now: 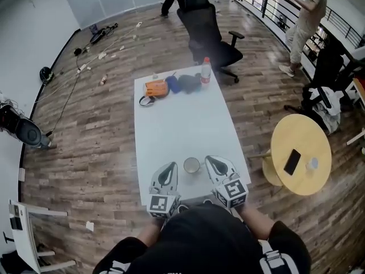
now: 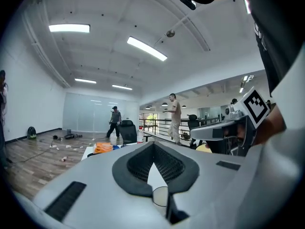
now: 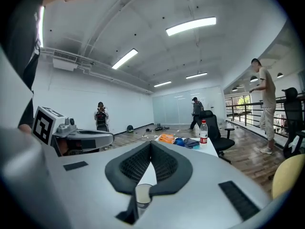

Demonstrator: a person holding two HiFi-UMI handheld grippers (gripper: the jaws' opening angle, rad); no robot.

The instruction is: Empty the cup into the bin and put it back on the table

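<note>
Left claw (image 1: 168, 168), right claw (image 1: 214, 160) clenched empty, round pale cup (image 1: 191, 165), white rectangular table (image 1: 182, 119)

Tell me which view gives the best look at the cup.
The head view: the cup stands whole on the white table, seen from above, between the left tool and the right tool. The left gripper view shows only part of the cup through the slot under its shut jaws; the right gripper view likewise.

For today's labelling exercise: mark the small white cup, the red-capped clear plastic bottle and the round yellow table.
small white cup (image 1: 191, 165): head view, its open mouth.
red-capped clear plastic bottle (image 1: 205, 76): head view, its body.
round yellow table (image 1: 302, 138): head view, bare top.
</note>
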